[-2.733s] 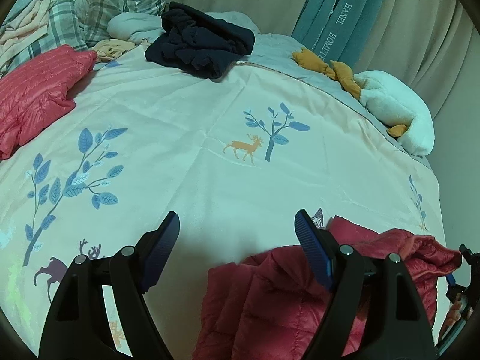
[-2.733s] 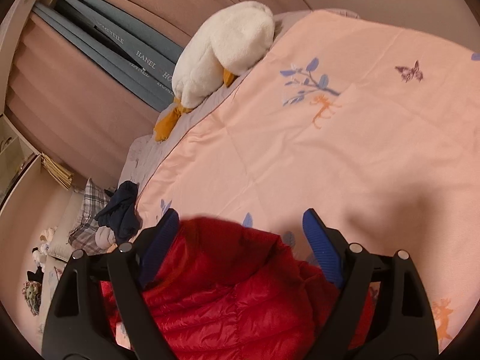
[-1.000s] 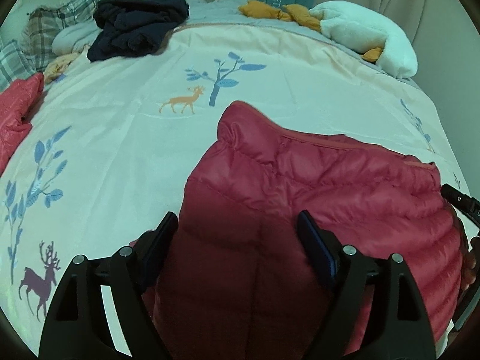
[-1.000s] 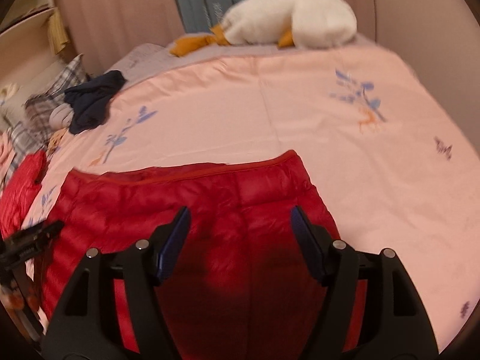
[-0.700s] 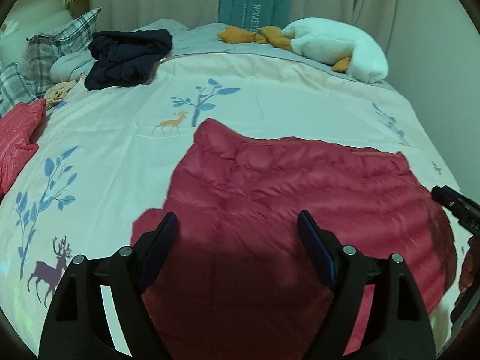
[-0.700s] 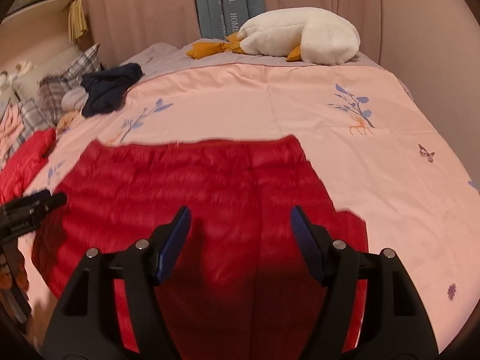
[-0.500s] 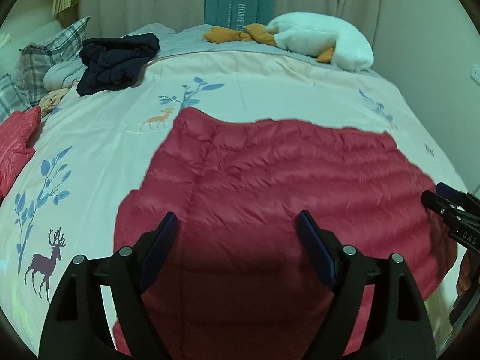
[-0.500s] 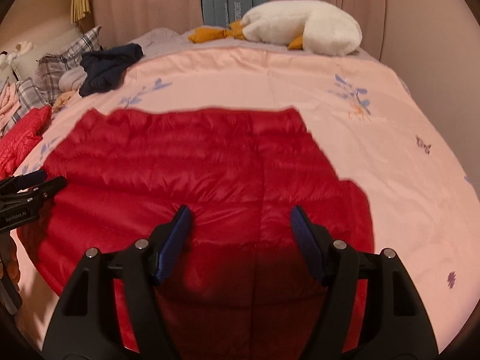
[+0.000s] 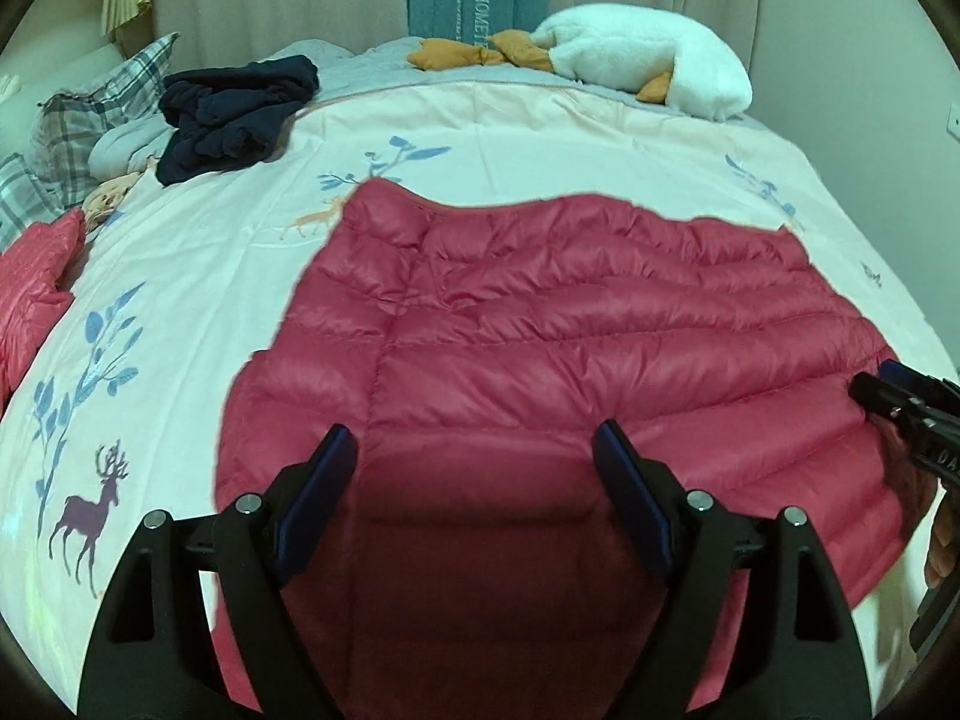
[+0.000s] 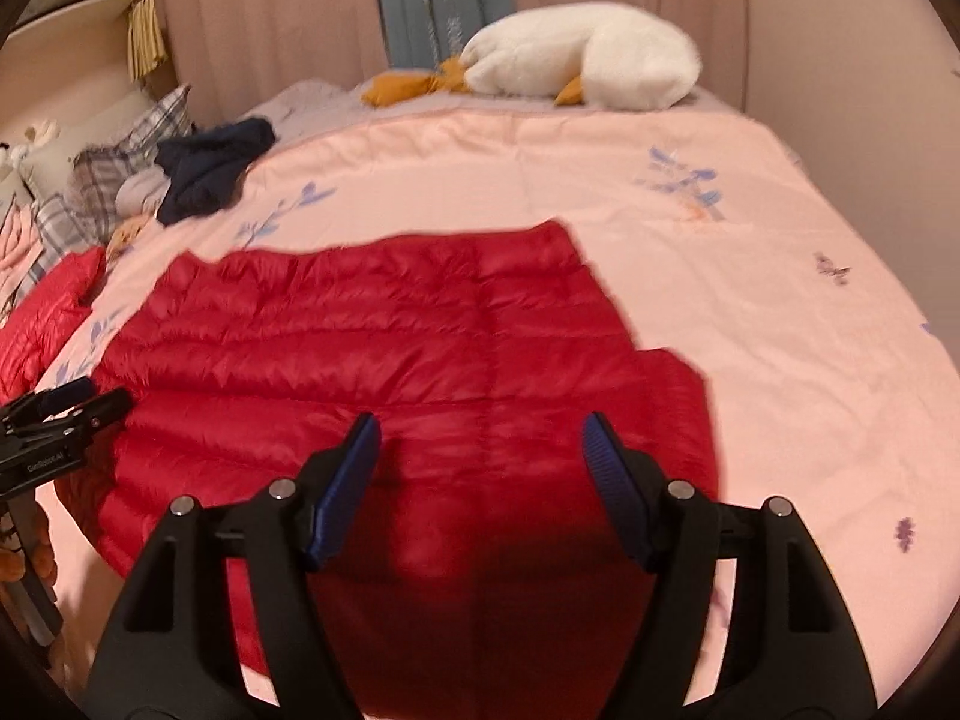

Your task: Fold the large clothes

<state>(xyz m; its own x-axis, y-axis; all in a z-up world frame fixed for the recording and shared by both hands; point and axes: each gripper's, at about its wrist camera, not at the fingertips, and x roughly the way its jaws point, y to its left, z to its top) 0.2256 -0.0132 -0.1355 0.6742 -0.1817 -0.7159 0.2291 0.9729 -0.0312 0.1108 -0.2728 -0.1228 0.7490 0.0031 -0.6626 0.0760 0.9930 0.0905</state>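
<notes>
A red quilted down jacket [image 9: 540, 330] lies spread flat on the bed, its hem toward the far side; it also shows in the right wrist view [image 10: 372, 336]. My left gripper [image 9: 474, 462] is open and empty above the jacket's near left part. My right gripper [image 10: 480, 450] is open and empty above its near right part. The right gripper's tips show at the right edge of the left wrist view [image 9: 900, 396]; the left gripper's tips show at the left edge of the right wrist view [image 10: 60, 402].
The bed cover [image 9: 180, 276] is pale pink with deer and leaf prints. A dark navy garment [image 9: 234, 114], plaid pillows [image 9: 90, 120], another red jacket [image 9: 30, 282] and a white goose plush [image 9: 648, 60] lie along the far and left sides. Curtains hang behind.
The jacket went from a bunched heap near the grippers to lying spread flat across the bed. Both grippers pulled back toward the near edge and stayed open.
</notes>
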